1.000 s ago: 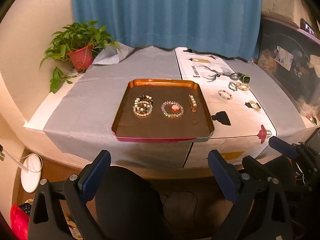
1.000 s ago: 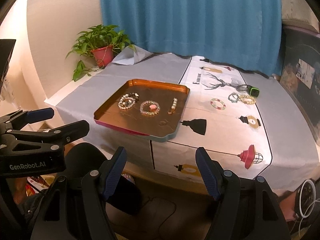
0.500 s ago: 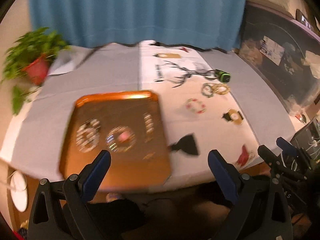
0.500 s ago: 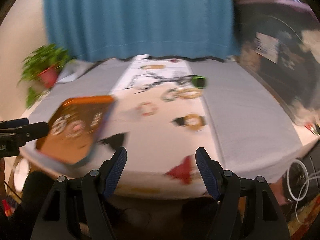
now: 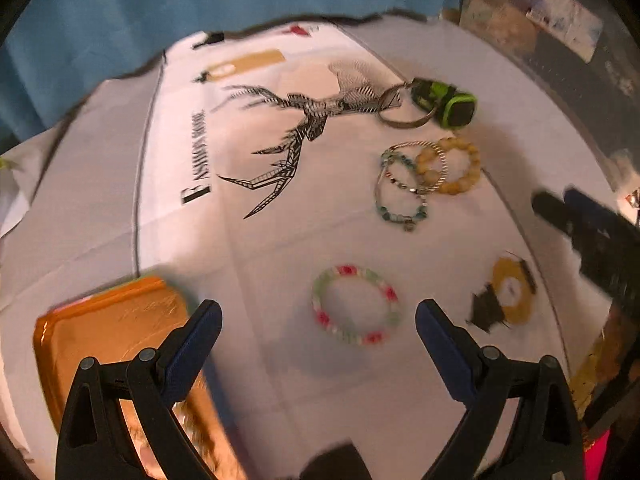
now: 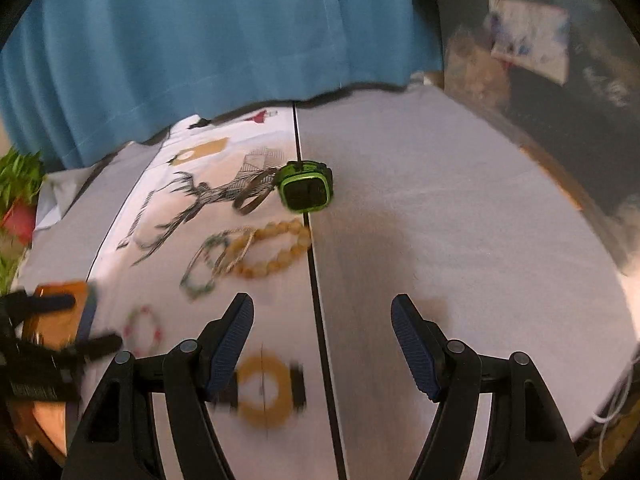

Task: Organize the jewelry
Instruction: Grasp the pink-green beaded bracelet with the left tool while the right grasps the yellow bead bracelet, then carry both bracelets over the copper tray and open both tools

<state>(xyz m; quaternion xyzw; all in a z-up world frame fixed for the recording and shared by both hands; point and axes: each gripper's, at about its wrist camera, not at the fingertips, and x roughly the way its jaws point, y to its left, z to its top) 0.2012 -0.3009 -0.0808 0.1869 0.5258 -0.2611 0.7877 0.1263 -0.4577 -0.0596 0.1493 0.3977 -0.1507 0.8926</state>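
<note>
A pink, green and white bead bracelet [image 5: 355,305] lies on the white cloth between the fingers of my open left gripper [image 5: 318,322], which hovers over it. Farther off lie a teal bead bracelet [image 5: 400,194], a silver bangle [image 5: 424,166] and a yellow bead bracelet [image 5: 452,166], overlapping. A green and black watch [image 5: 446,102] and a metal bangle [image 5: 400,110] lie beyond. The orange tray [image 5: 108,344] is at the lower left. My right gripper [image 6: 322,334] is open and empty above the cloth, with the watch [image 6: 306,192] and the yellow bracelet [image 6: 272,254] ahead to its left.
A blue curtain [image 6: 208,48] hangs behind the table. A potted plant [image 6: 18,196] stands at the far left. The right gripper shows at the right edge of the left wrist view [image 5: 588,232]. Dark clutter [image 6: 560,80] fills the right side beyond the table.
Both grippers have moved forward and right over the table, from in front of its edge. The tray has slid to the lower left of view; the loose bracelets now lie close ahead.
</note>
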